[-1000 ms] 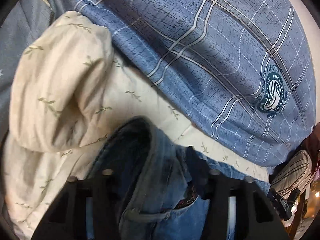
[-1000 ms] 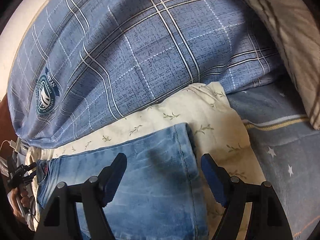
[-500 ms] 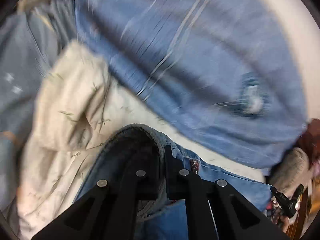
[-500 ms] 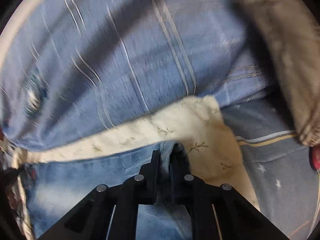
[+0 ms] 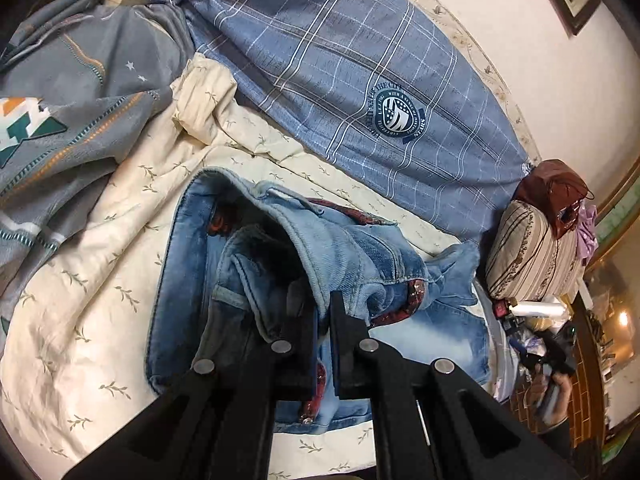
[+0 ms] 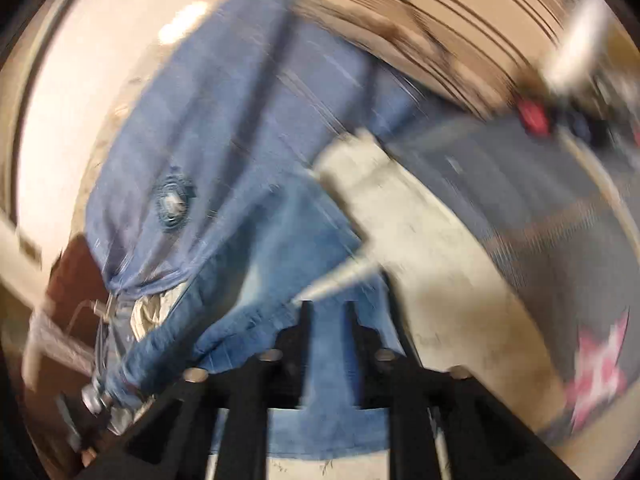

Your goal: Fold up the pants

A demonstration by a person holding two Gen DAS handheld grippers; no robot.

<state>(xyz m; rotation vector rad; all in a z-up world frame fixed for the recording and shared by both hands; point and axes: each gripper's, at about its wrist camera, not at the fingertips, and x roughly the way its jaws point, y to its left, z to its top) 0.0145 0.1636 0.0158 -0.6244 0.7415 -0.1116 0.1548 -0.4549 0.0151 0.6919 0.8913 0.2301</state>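
The blue denim pants (image 5: 360, 248) lie bunched on a cream leaf-print sheet (image 5: 100, 280). My left gripper (image 5: 323, 300) is shut on a fold of the waistband, which rises in a hump just ahead of the fingers. The right wrist view is heavily blurred. There my right gripper (image 6: 328, 308) has a strip of the pants' leg (image 6: 272, 272) filling a narrow gap between its fingers. Its jaws are opening, and the pads still look pressed on the denim. The cloth stretches away to the left from them.
A blue plaid quilt (image 5: 340, 60) with a round crest lies behind the pants against the wall. A grey star-print duvet (image 5: 80, 72) is heaped at left. At right stand a striped pillow (image 5: 528, 252), a brown bag (image 5: 552, 188) and cluttered small items.
Both grippers went from open to shut on the denim. The left then pulled back and up with the waistband. The right swung sideways with the leg end, its fingers now slightly apart.
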